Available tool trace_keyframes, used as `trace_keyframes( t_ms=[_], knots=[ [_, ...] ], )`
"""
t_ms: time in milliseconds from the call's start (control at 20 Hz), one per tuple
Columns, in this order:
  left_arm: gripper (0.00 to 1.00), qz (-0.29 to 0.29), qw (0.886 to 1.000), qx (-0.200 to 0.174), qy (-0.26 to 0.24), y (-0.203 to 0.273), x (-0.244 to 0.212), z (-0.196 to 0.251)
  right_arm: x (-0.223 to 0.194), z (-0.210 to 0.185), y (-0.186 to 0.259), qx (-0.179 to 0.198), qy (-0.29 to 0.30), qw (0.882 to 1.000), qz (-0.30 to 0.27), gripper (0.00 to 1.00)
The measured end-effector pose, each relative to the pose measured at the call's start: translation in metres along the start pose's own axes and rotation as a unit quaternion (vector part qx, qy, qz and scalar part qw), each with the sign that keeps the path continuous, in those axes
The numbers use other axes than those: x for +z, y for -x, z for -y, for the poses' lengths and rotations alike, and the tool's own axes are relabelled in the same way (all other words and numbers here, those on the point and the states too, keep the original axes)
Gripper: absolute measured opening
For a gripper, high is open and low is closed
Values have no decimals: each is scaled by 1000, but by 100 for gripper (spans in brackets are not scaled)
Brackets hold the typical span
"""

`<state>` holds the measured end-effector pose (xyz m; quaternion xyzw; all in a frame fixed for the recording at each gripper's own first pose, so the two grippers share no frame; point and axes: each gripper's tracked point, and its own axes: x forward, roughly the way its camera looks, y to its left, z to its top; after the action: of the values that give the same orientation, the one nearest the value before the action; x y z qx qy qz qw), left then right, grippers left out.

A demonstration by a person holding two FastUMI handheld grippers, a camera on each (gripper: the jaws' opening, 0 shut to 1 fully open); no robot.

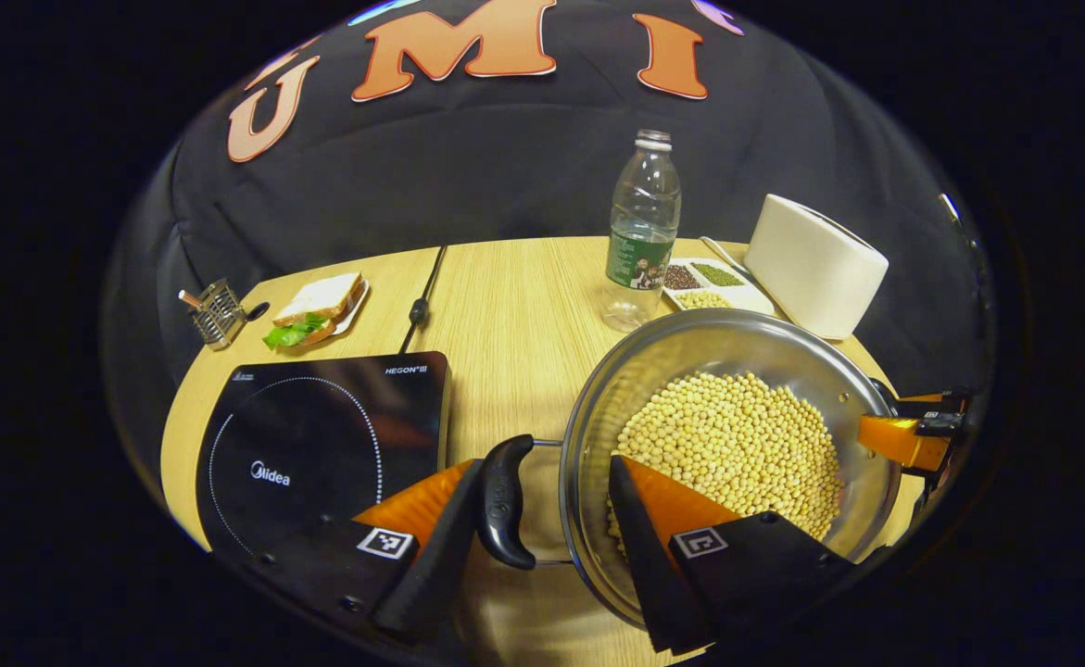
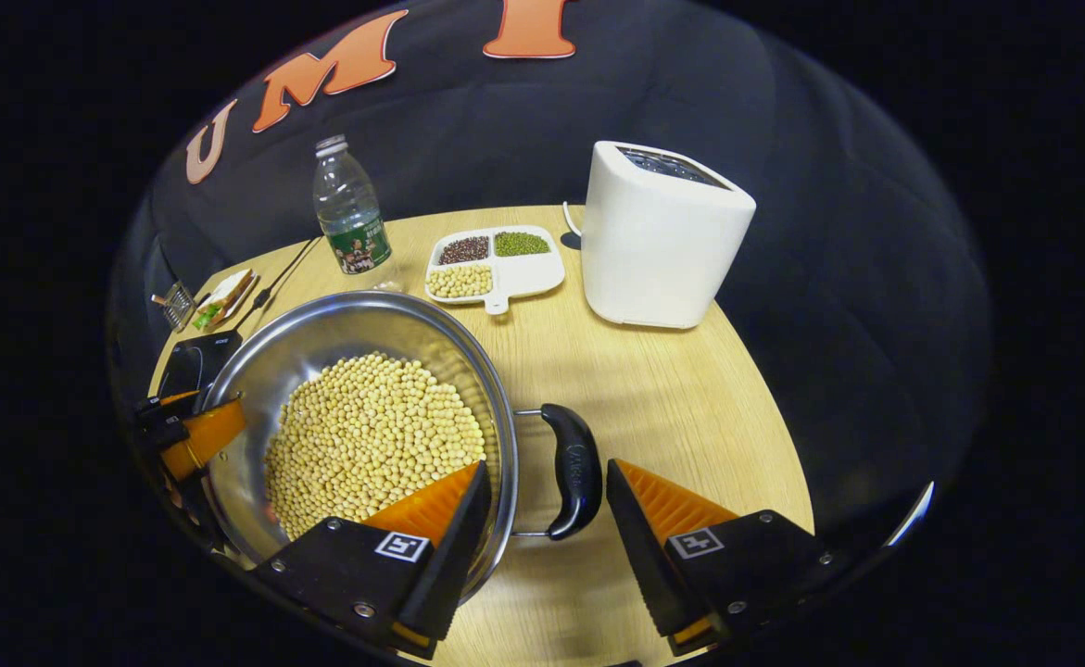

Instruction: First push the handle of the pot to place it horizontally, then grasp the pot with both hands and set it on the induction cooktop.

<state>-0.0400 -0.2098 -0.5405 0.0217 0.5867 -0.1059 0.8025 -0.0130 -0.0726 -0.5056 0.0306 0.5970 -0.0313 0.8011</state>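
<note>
Straddling each black handle and rim of the pot [image 1: 737, 445] with both hand-held grippers, left [image 1: 547, 505] and right [image 2: 547, 496], jaws released. Sitting on the desk [image 2: 672, 408] at 3 o'clock from the induction cooktop [image 1: 320, 445]. Risking tilting and spilling soybeans [image 2: 375, 435] if lifting unevenly.

Left gripper view rides low and close at the pot's [image 1: 737, 445] left rim, facing fwd across the table [image 1: 514, 306] toward the back wall, w/ its own left gripper [image 1: 542, 509] at frame bottom straddling that side's handle [image 1: 505, 500] and the cooktop [image 1: 320, 445] at lower left. Right gripper view sits just as close at the opposite rim of the pot [image 2: 366, 417], also facing the back wall, its right gripper [image 2: 547, 505] at bottom around the other handle [image 2: 572, 468], toaster [image 2: 662, 236] upper right. Both views share the pot, bottle [image 1: 642, 232], bean tray [image 1: 713, 287], sandwich plate [image 1: 320, 310]; each catches the other gripper at the pot's far edge — mid right in left gripper view, mid left in right gripper view.
</note>
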Motion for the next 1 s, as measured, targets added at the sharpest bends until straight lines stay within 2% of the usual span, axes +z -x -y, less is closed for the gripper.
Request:
trace_keyframes(
  t_ms=[100,150,200,300,600,750,800,850,1000],
  knots=[
    [87,-22,1000,-3,3,-9,-10,1,-1,-2,-5,-1,-3,1000,2,78],
    [87,-28,1000,-3,5,-14,-13,0,0,-3,-6,1,-3,1000,2,72],
    [87,-24,1000,-2,8,-16,-11,-1,0,-4,-8,0,0,1000,2,75],
    [81,-25,1000,-2,8,-21,-10,-1,0,-4,-9,-5,4,1000,0,70],
    [81,1,1000,-5,7,-29,-3,0,1,-2,-9,-10,-1,1000,0,69],
    [81,10,1000,-6,-4,-32,0,2,3,-1,-12,-25,-2,1000,7,71],
    [79,13,1000,-5,-6,-33,1,2,1,-2,-14,-31,0,1000,7,67],
    [81,15,1000,-5,-7,-34,1,3,2,-2,-13,-35,3,999,10,71],
    [78,22,1000,-3,-11,-34,4,1,1,-2,-10,-39,-6,999,13,67]
  ],
)
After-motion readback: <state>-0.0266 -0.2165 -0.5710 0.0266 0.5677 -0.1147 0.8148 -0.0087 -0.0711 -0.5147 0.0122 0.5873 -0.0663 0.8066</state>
